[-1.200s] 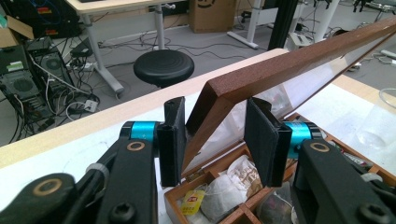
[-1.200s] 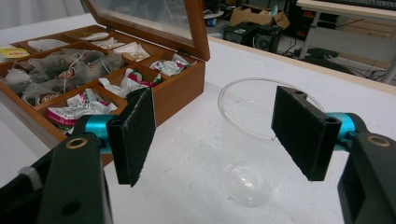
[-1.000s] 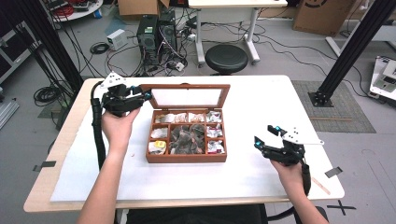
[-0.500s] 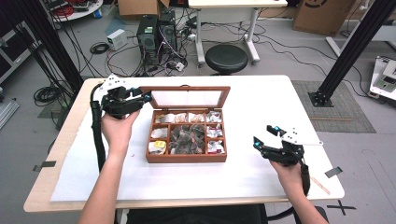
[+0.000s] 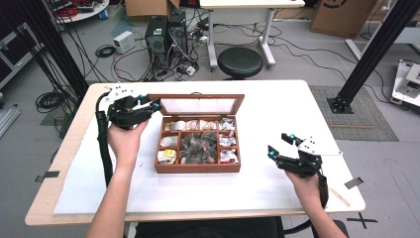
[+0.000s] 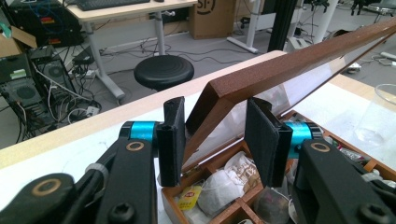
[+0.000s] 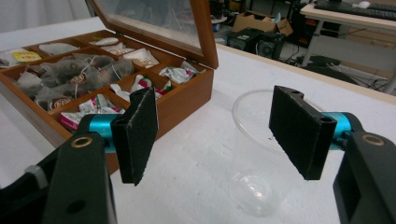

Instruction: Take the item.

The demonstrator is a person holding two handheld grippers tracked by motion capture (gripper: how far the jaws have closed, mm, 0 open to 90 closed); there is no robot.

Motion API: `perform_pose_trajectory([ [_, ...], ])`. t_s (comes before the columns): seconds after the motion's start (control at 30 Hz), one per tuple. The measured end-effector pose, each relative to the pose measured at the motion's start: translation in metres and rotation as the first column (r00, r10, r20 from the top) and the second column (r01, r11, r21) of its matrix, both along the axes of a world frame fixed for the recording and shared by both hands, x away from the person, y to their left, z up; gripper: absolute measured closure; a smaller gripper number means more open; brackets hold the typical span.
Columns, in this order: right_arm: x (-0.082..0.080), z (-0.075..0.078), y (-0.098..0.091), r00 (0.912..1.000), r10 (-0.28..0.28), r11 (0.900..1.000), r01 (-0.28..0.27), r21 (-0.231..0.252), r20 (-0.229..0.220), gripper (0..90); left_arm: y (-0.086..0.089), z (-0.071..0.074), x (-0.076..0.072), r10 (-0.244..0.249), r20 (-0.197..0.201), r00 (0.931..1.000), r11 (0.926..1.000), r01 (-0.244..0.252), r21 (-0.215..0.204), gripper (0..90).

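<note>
Corner of the glass-paned brown wooden lid (image 6: 299, 65) is clamped between the left gripper (image 6: 212, 140) fingers above the compartmented wooden tea box (image 5: 198, 167) on the white worktop (image 5: 277, 119); right gripper (image 7: 212, 135) fingers are spread, ungripped.

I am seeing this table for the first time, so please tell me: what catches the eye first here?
First, the open wooden box in the middle of the white table, its compartments full of tea bags. Next, the left tool at the corner of the box's raised glass lid, one pad on each side of the frame. The right tool is open, and a clear glass cup lies on the table ahead of it.
</note>
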State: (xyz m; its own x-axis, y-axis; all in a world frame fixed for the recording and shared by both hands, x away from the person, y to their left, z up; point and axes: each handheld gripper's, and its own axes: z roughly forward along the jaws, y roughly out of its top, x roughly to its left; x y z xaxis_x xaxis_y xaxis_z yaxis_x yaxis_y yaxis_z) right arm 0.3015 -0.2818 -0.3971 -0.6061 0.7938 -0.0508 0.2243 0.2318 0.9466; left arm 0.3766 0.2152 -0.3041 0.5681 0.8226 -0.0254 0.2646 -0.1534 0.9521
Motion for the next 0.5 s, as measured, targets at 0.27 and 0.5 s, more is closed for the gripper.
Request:
perform_pose_trajectory([
  [0.27,0.003,0.012,0.016,0.9985,0.054,0.9985,-0.054,0.01,0.008,34.8,0.003,-0.007,0.0,-0.009,0.026,0.9996,0.9989,0.01,-0.046,58.4],
  [0.5,0.007,0.015,0.034,0.995,0.099,0.9949,-0.1,-0.013,-0.013,37.2,0.006,-0.009,0.002,-0.021,0.02,0.9996,0.9974,0.022,-0.068,58.4],
])
